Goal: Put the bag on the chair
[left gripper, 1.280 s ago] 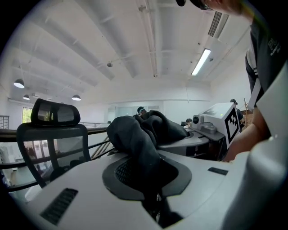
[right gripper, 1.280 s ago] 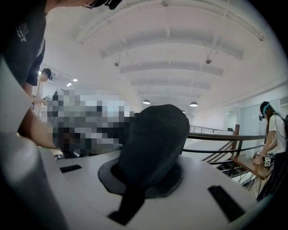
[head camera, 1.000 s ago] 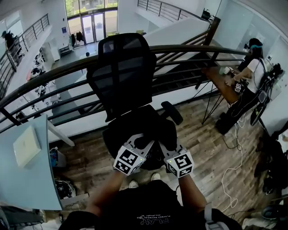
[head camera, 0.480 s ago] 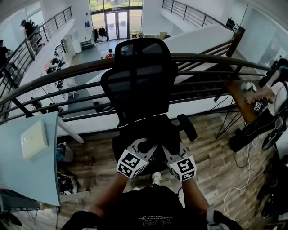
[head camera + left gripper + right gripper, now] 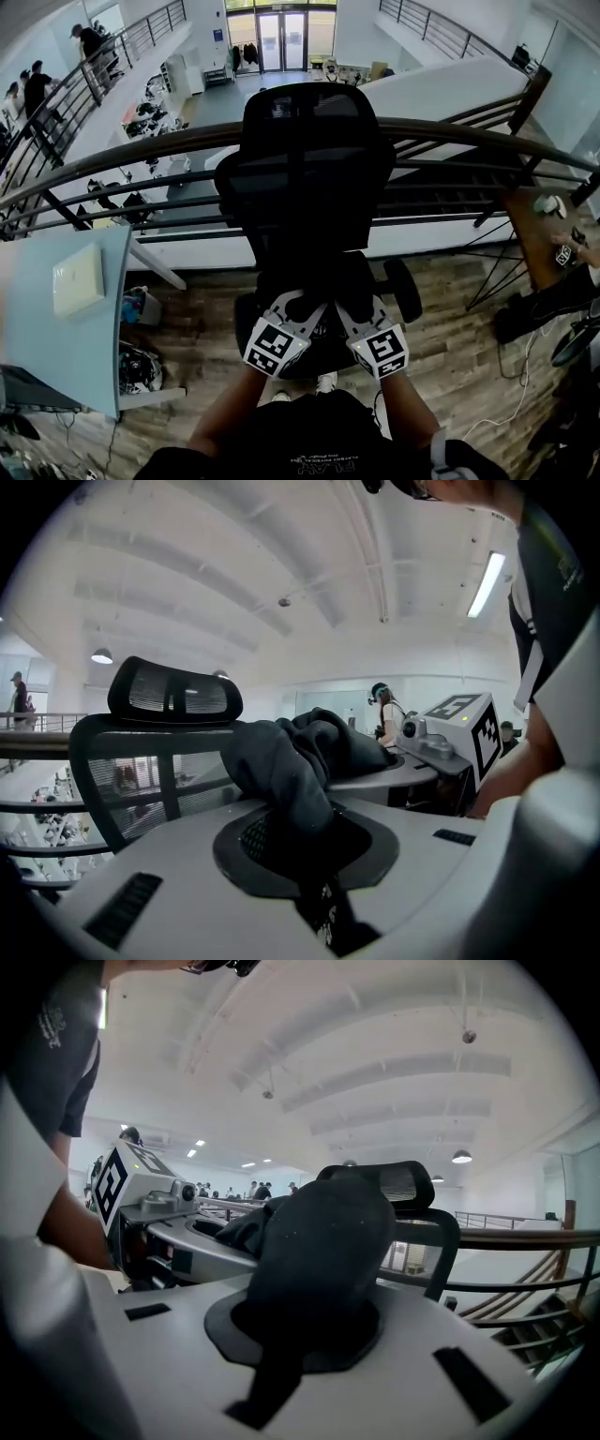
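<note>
A black office chair [image 5: 311,164] with a mesh back stands right in front of me, its seat [image 5: 281,361] partly covered. The black fabric bag [image 5: 323,281] hangs bunched over the seat between both grippers. My left gripper [image 5: 298,307] is shut on a fold of the bag [image 5: 291,761], and the cloth fills its jaws [image 5: 309,855]. My right gripper [image 5: 349,307] is shut on the bag [image 5: 323,1241] as well, pinching it at the pads [image 5: 300,1326]. The chair's headrest [image 5: 173,691] shows behind the bag. Whether the bag touches the seat is hidden.
A dark metal railing [image 5: 141,150] runs behind the chair, with a drop to a lower floor beyond. A pale blue table [image 5: 56,347] carrying a white box [image 5: 78,279] stands at left. The chair's right armrest [image 5: 403,291] juts out. A person's hand at a desk [image 5: 572,248] shows at far right.
The view has swung so the chair now sits centred and closer. Both grippers keep their hold on the bag over the seat, shifted slightly right.
</note>
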`<state>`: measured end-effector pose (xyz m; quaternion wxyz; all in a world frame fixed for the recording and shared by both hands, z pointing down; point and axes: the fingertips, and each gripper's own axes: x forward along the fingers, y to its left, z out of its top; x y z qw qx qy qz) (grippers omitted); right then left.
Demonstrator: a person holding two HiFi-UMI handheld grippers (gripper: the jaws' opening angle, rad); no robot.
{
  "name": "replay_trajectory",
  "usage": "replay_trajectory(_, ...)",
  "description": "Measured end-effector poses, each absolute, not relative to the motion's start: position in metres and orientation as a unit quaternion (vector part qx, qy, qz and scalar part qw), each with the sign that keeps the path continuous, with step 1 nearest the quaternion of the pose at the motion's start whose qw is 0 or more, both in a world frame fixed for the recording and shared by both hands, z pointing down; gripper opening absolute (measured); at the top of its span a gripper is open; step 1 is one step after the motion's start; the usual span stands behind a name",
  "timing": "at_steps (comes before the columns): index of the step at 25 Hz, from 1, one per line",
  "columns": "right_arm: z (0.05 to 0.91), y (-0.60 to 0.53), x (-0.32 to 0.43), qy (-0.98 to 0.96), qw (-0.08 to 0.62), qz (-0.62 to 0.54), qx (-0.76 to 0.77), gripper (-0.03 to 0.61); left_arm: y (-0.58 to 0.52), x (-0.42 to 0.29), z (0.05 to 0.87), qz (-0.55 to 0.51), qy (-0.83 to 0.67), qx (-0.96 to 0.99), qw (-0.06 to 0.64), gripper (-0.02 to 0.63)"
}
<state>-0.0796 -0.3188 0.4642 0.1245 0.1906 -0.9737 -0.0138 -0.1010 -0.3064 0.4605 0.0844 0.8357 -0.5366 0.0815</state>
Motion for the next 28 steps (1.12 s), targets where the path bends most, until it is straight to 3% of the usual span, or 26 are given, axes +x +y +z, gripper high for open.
replay_trajectory(28, 0.537, -0.407, -0.142, -0.985, 0.155, -0.008, 0.079, 0.037, -0.393, -0.161, 0.538, 0.105, -0.615, 0.772, 0.119, 0.058)
